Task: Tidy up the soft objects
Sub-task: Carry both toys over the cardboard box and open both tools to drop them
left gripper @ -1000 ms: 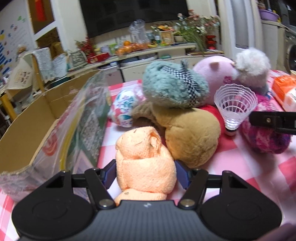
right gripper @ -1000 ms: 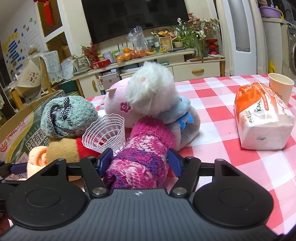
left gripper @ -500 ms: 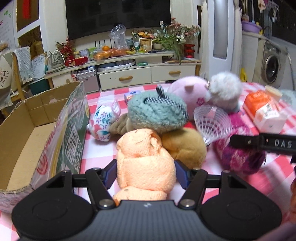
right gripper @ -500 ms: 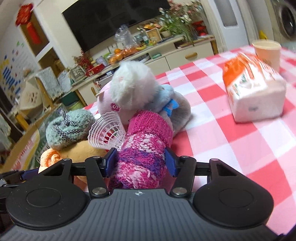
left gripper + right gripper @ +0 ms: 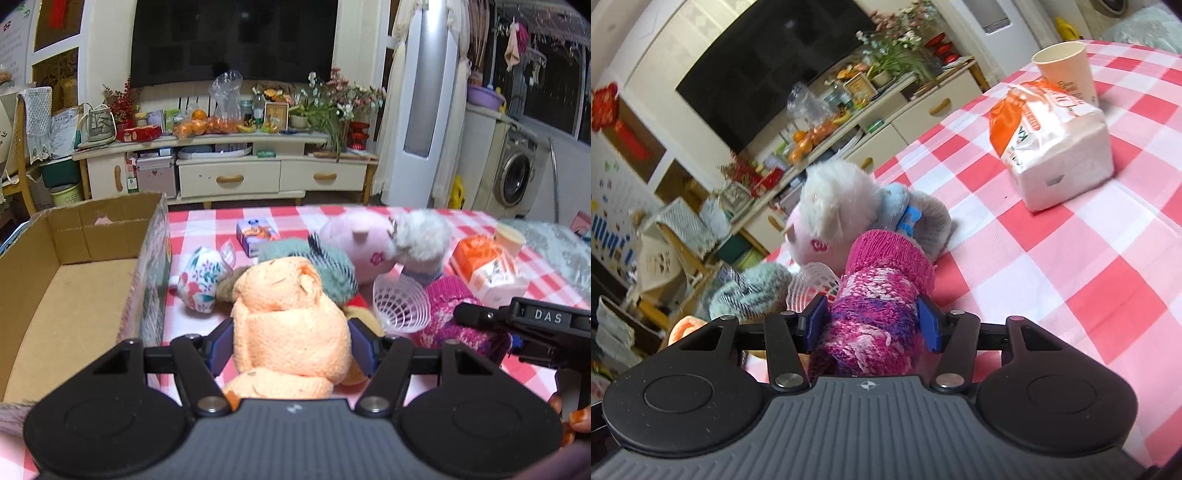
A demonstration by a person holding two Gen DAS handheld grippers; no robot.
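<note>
While both jaws hold soft rolls, keep the squeeze gentle but firm. L gripper (image 5: 291,347) clamps the orange towel (image 5: 291,317), pads sunk into its sides. R gripper (image 5: 873,325) has just been closing and now pinches the pink sock (image 5: 882,295) between its blue pads. Box (image 5: 74,258) sits left of the L jaws, open & near. Lift clear of the pile ahead before swinging over the box wall; the plastic basket (image 5: 400,302) just right of the towel could snag.
</note>
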